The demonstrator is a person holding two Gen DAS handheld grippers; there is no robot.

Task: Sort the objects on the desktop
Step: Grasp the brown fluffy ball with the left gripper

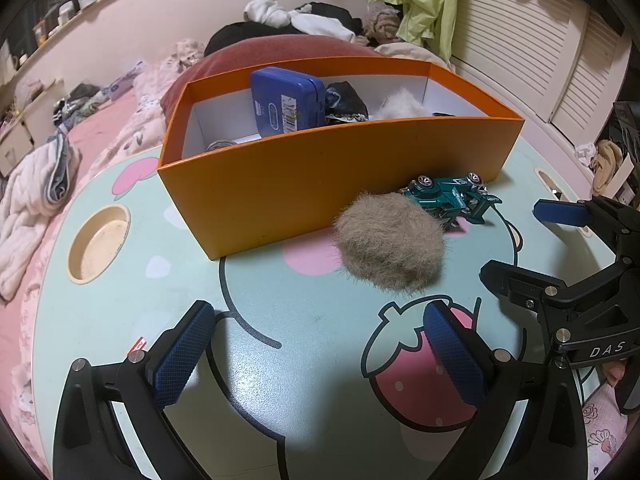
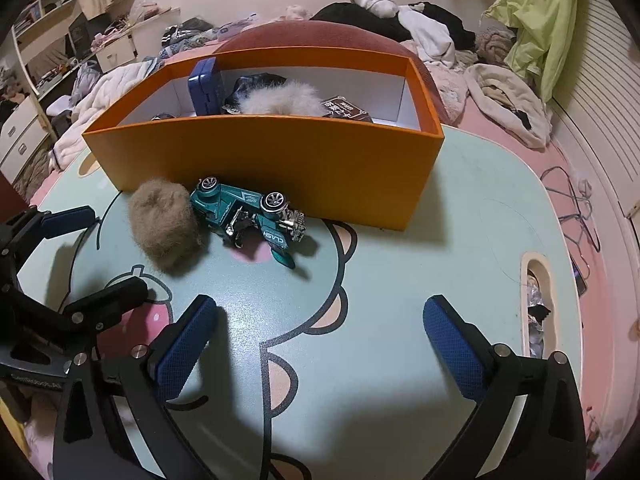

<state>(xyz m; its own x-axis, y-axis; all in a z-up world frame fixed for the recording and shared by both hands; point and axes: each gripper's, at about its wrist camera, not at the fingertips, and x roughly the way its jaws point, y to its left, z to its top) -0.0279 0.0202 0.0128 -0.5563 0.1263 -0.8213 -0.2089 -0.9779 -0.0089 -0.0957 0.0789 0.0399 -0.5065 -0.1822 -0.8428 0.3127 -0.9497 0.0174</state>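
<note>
The left gripper point(image 1: 320, 348) stands with its jaws wide apart and nothing between the blue pads, low over the pale green table point(image 1: 280, 380) with its cartoon strawberry print. The right gripper point(image 2: 320, 344) is spread just as wide and empty too, over the same table. Seen from the left wrist camera, the right gripper sits at about three o'clock. From the left gripper, the brown fur ball point(image 1: 390, 240) lies on the table at roughly one o'clock, near but not touched. Just beyond it, still toward one o'clock, the teal toy car point(image 1: 450, 198) lies tipped over with its wheels up, touching the ball. Behind both, at twelve o'clock, stands the orange box point(image 1: 320, 184), open on top. Inside it a blue case point(image 1: 286, 102) leans upright, with a pale fluffy thing point(image 2: 280, 98) and a dark packet point(image 2: 346, 109) to its right.
</note>
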